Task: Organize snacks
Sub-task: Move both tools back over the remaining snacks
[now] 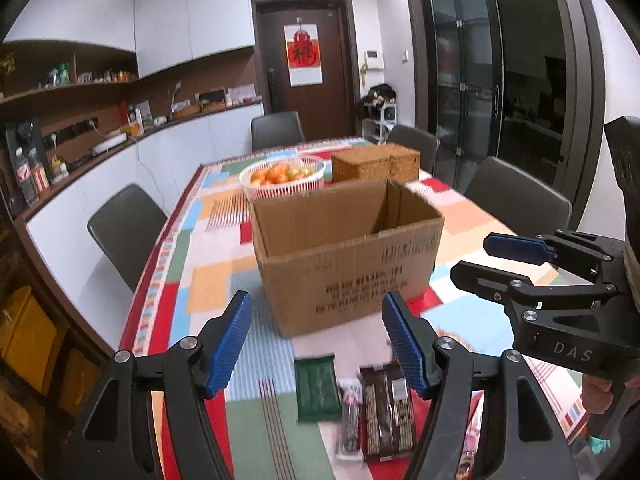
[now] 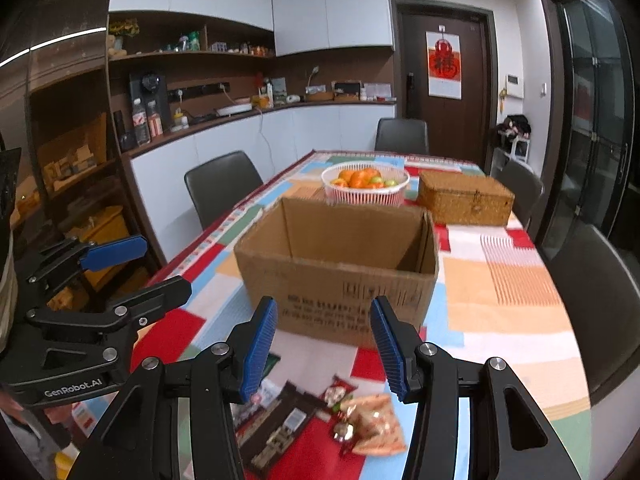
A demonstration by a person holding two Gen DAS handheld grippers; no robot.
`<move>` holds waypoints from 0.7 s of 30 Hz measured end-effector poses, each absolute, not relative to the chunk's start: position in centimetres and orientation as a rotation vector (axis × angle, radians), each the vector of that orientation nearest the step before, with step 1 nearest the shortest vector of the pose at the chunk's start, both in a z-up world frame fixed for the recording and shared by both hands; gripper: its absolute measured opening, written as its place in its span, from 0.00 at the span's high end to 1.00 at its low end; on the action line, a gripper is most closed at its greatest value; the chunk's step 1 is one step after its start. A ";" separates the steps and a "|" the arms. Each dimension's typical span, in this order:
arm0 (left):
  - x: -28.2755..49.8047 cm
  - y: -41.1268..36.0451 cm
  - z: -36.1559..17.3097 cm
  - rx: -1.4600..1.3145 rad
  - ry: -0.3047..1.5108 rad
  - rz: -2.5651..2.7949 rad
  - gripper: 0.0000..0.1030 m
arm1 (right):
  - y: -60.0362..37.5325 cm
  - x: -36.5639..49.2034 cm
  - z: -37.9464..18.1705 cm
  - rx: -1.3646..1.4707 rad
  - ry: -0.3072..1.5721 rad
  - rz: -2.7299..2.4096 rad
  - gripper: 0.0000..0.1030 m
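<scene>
An open, empty-looking cardboard box [image 1: 344,256] stands on the patterned table; it also shows in the right wrist view [image 2: 340,264]. Snack packets lie in front of it: a green packet [image 1: 316,390], a brown packet [image 1: 386,412] and a thin clear-wrapped one [image 1: 351,416]. The right wrist view shows the brown packet [image 2: 280,424], an orange packet [image 2: 376,424] and small wrapped sweets [image 2: 340,396]. My left gripper [image 1: 316,344] is open and empty above the packets. My right gripper [image 2: 324,348] is open and empty above them too.
A white basket of oranges [image 1: 286,178] and a wicker box [image 1: 376,162] stand behind the cardboard box. Dark chairs [image 1: 124,228] line the table's sides. A counter with bottles [image 2: 148,120] runs along the left wall.
</scene>
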State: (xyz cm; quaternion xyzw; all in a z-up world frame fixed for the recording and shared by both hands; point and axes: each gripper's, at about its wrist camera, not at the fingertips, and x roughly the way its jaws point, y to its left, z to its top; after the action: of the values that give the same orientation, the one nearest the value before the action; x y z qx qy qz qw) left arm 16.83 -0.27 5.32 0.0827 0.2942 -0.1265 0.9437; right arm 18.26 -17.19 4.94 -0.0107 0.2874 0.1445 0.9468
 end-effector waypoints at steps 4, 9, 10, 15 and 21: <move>16.3 0.0 3.6 0.172 0.650 -0.251 0.35 | -17.0 17.9 3.1 -0.017 0.642 0.301 0.52; 15.2 0.3 1.3 0.176 0.704 -0.238 0.35 | -16.9 17.4 1.1 -0.030 0.703 0.303 0.52; 15.2 0.4 1.0 0.176 0.711 -0.239 0.35 | -16.9 17.2 0.7 -0.031 0.713 0.302 0.52; 14.5 0.3 -1.3 0.189 0.756 -0.241 0.36 | -16.6 16.6 -1.5 -0.045 0.766 0.295 0.52; 14.4 0.2 -3.6 0.205 0.799 -0.237 0.36 | -16.5 16.3 -3.8 -0.055 0.830 0.290 0.52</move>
State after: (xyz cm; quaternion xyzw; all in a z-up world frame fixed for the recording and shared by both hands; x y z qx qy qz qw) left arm 14.39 0.22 -3.56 0.0995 0.3874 -0.1150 0.9093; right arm 16.31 -16.49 -3.84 -0.0267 0.4018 0.1405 0.9045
